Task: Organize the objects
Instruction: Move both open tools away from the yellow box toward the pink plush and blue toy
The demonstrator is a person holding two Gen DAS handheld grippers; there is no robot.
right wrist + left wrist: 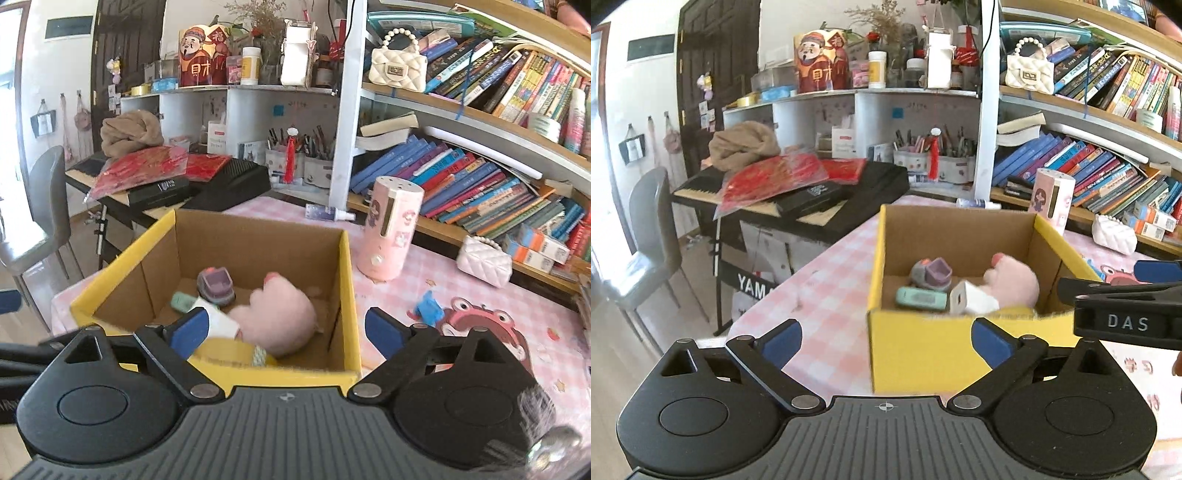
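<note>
Left gripper point(886, 341): my fingers spread wide with nothing between them, low in frame before the box's front wall.
Right gripper point(284, 330): fingers likewise wide and empty, lower centre, at the box's near right corner.
Yellow box point(923, 354): centre of frame on the pink checked worktop point(827, 280), the collecting spot (I judge).
Contents: pink plush point(280, 314), white charger point(967, 299), green case point(921, 298), purple toy point(932, 273) lie inside.
Beyond: blue toy point(428, 308) outside, right of the box, probably next.

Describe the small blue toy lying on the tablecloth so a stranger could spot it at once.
Start at the yellow cardboard box on the pink checked tablecloth. Right of it, before the tall pink cylinder, lies the small blue toy, beside a red cartoon print. It is the only bright blue item there.
</note>
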